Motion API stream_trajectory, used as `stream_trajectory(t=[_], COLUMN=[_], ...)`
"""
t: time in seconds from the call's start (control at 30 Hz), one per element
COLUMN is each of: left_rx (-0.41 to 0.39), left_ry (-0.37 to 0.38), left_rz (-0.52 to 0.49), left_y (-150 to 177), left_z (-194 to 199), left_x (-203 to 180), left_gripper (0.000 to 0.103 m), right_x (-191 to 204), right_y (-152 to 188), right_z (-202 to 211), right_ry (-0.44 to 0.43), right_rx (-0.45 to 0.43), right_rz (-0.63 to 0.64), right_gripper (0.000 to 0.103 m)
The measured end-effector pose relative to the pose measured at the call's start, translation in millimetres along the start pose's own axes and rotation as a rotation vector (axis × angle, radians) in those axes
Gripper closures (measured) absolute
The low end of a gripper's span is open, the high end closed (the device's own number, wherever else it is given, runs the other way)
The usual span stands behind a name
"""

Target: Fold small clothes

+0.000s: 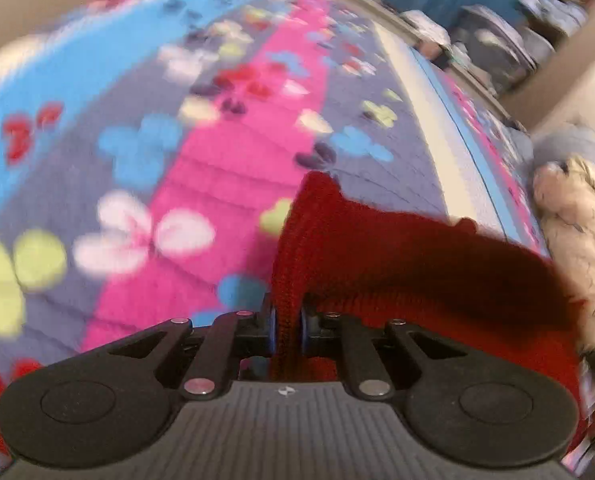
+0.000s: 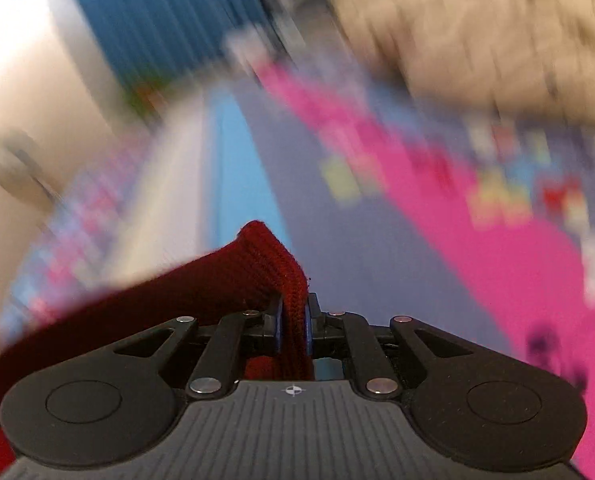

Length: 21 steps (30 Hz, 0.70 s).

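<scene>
A red knitted garment [image 1: 377, 248] hangs between my two grippers above a bed. My left gripper [image 1: 287, 320] is shut on one edge of it; the cloth runs up from the jaws and off to the right. My right gripper [image 2: 293, 320] is shut on another edge of the same red knit [image 2: 257, 264], which trails off to the left. Both views are blurred by motion, the right wrist view strongly.
A bedspread [image 1: 201, 184] with pink, blue and grey stripes and flower prints lies under both grippers, and shows in the right wrist view [image 2: 497, 248]. A cream fluffy thing [image 1: 577, 232] lies at the right. A blurred beige mass [image 2: 477, 40] fills the upper right.
</scene>
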<state>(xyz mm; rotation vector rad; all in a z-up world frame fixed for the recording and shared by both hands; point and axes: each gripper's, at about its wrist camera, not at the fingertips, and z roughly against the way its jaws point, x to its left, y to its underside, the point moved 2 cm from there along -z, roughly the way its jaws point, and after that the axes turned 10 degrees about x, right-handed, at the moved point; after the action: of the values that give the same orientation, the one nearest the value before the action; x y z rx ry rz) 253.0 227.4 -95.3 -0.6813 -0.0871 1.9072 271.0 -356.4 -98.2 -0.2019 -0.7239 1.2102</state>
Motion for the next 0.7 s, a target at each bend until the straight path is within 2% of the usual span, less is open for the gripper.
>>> stream_trajectory(t=[0.03,0.07,0.2,0.27,0.3,0.33,0.4,0.43,0.47,0.5,0.57,0.7], left_rx=[-0.030,-0.064,-0.161,-0.164,-0.133,-0.097,-0.033,-0.022,-0.021,-0.022,-0.019,0.012], left_ry=[0.019,0.032,0.076,0.065,0.049,0.037,0.047,0.056,0.067,0.083,0.106,0.141], left_rz=[-0.007,-0.031,-0.065,-0.061,-0.055,-0.042,0.003,0.020,0.036,0.054,0.093,0.102], left_y=[-2.7,-5.3,-9.3,-8.2,-7.5,-6.1,-2.6,0.3,2.2,3.6,10.1,27.3], left_z=[5.0,11.5,25.9,21.3,14.6,9.0,4.0,7.2,11.8,16.9,29.2,50.5], left_x=[-2.6,-6.9,-15.0,-15.8,-15.4,-12.7,-3.9,0.0,2.6,6.0,12.3,13.8], left_gripper=[0.091,0.091,0.092,0.091,0.090,0.086,0.084,0.083,0.078,0.074,0.057,0.051], right_x=[-4.6,-4.7,13.7,14.5,12.2,6.3,-8.0,-13.1,-15.0,-16.0,-19.8,-32.4], right_y=[0.1,-2.2,-11.0,-10.6,-7.9,-6.9,-4.8,-3.5,-3.1,-2.0,3.8,23.8], right_z=[-7.3,-4.9,21.8,22.0,17.1,6.2,-9.8,-6.8,2.1,12.6,30.0,44.2], right_ry=[-0.007,-0.025,-0.059,-0.043,-0.030,-0.013,-0.001,0.008,0.010,0.010,0.004,-0.151], right_rx=[0.024,0.002,-0.161,-0.183,-0.156,-0.091,0.019,0.018,-0.007,-0.033,-0.048,0.077], right_rz=[-0.039,-0.051,0.062,0.079,0.069,0.045,-0.028,-0.062,-0.073,-0.072,-0.070,-0.115], right_gripper=[0.093,0.093,0.093,0.093,0.093,0.092,0.083,0.069,0.059,0.059,0.058,0.059])
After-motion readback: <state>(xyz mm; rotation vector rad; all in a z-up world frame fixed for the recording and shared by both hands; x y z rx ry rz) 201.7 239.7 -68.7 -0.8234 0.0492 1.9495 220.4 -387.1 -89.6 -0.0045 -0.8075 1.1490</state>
